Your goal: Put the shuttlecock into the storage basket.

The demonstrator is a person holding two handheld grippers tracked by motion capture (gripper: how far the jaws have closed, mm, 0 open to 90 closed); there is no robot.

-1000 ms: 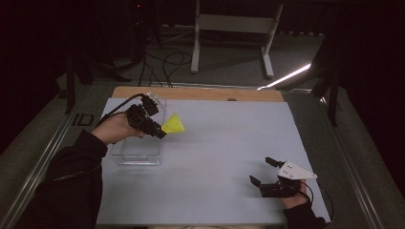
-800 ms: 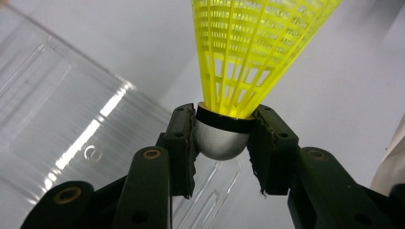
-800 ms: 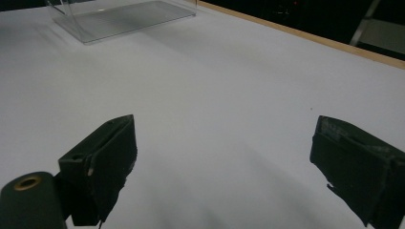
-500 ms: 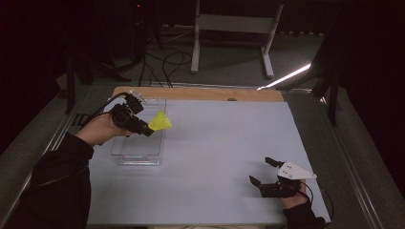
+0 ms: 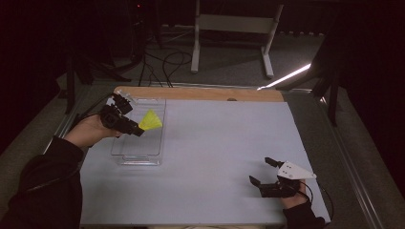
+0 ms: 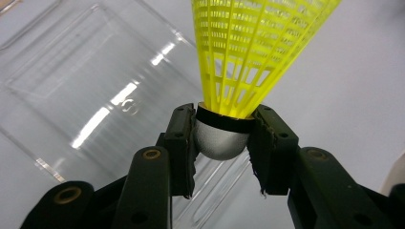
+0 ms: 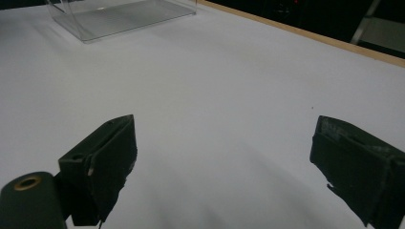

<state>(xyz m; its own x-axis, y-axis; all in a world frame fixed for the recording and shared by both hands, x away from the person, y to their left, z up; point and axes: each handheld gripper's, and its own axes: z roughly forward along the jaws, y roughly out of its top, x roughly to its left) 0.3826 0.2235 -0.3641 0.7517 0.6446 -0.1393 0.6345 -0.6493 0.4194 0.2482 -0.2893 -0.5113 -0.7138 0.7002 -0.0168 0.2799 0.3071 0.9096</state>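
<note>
Clearly the left gripper (image 5: 136, 130) clamps the yellow shuttlecock (image 6: 248, 57) by its rounded silver cap, above the clear tray (image 5: 125, 151) near the table's (image 5: 215, 157) left edge. It looks featherlight, with a springy mesh skirt that crushes easily; the cap is the safe hold. Near the front right corner, the right gripper (image 5: 263, 172) rests with jaws spread, empty.

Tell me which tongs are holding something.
The left tongs: shut on the yellow shuttlecock over the clear box. The right tongs stand open, empty.
</note>
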